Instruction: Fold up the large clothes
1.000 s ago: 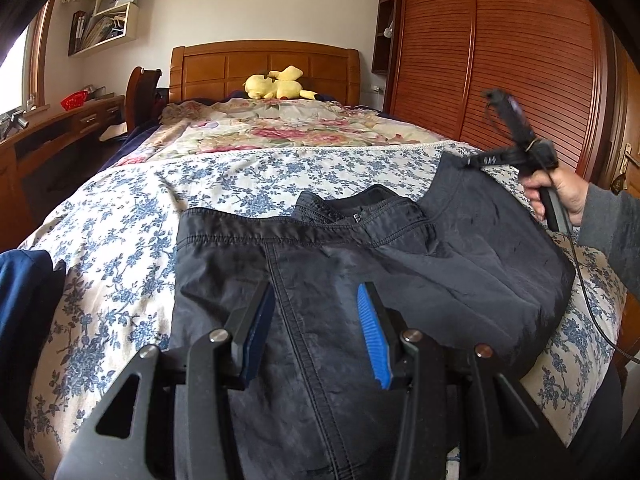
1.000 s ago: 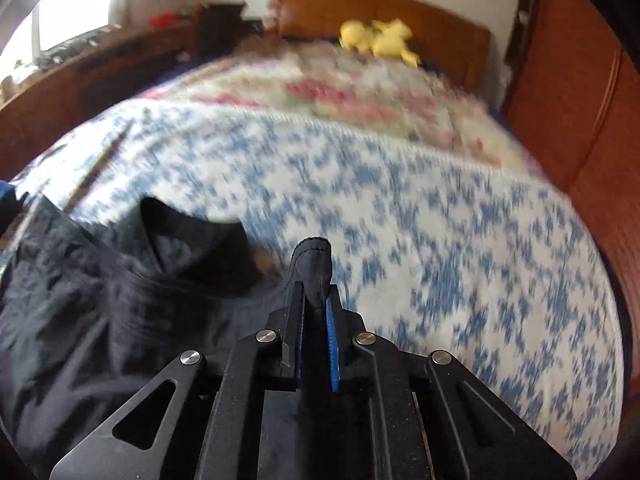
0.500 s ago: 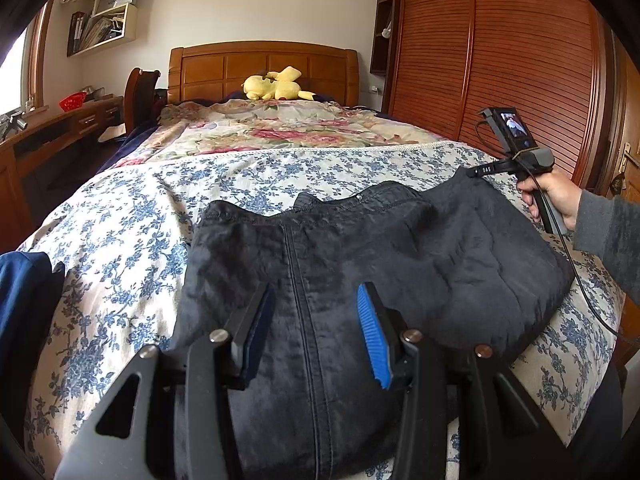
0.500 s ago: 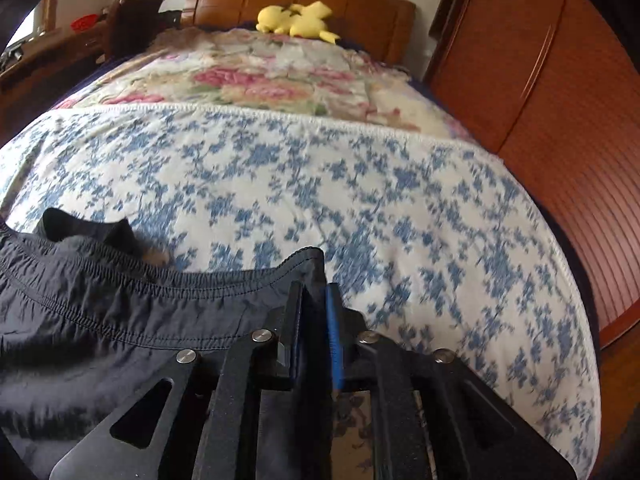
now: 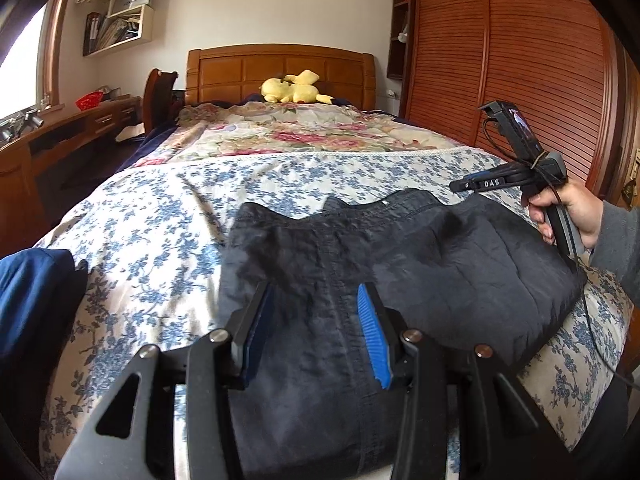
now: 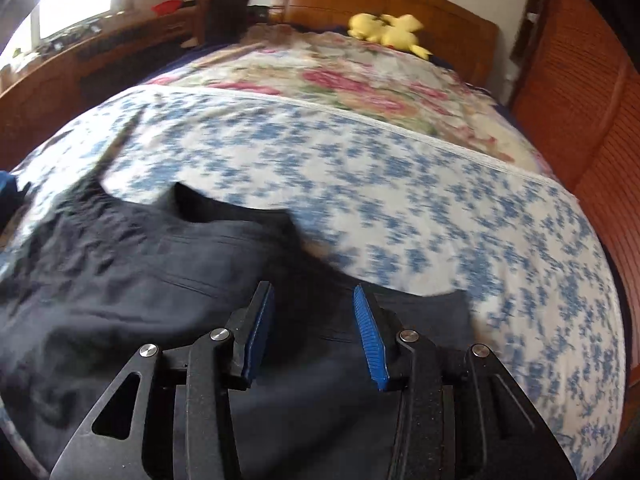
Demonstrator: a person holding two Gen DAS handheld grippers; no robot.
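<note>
The bed point(image 5: 168, 216), spread with a blue-flowered quilt, carries everything here, with a yellow plush toy point(image 5: 294, 87) at its headboard end and a dark blue cloth point(image 5: 32, 292) at its near left edge. A large black garment point(image 5: 400, 264), seemingly trousers with the waistband turned toward the headboard, lies flat across the bed's near end, doubled over so one layer covers the other. The person's right hand point(image 5: 568, 216) holds the right tool point(image 6: 314, 320) over the garment's right edge; its jaws have just been opening and now stand spread, with nothing pinched between them, only cloth lying beneath. The left tool point(image 5: 316, 316) hovers over the garment's near middle, its jaws likewise spread and empty. I judge that one fold has just been laid and released, so the step in hand is the letting go. The next move probably calls for both tools to take fresh grips on one end of the garment, pinching both layers together, and carry it across the bed toward the other end without dragging the lower layer askew.
</note>
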